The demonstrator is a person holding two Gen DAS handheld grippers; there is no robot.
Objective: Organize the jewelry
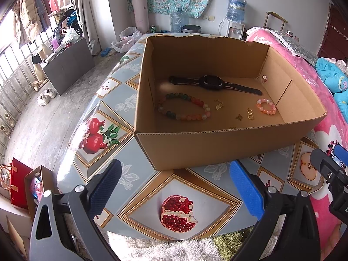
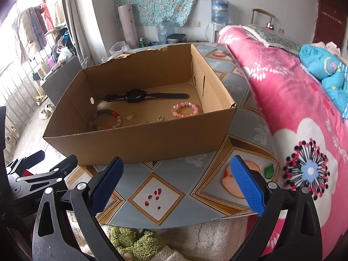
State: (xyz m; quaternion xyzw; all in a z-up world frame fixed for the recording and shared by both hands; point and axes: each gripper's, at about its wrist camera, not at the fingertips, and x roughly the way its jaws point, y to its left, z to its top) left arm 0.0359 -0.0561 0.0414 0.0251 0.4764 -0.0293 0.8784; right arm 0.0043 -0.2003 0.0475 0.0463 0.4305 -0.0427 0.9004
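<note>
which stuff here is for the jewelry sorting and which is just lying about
For the job:
open brown cardboard box
black wristwatch
large multicoloured bead bracelet
small pink bead bracelet
small gold rings

Lying about:
pink floral blanket
blue water jug
white shoes

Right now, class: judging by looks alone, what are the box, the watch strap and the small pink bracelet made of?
Box: corrugated cardboard, matte brown; fluting shows along its cut rim.
Watch strap: probably rubber or silicone, matte black, lying limp and flat.
Small pink bracelet: glossy translucent beads, glass, stone or plastic; cannot tell which.
</note>
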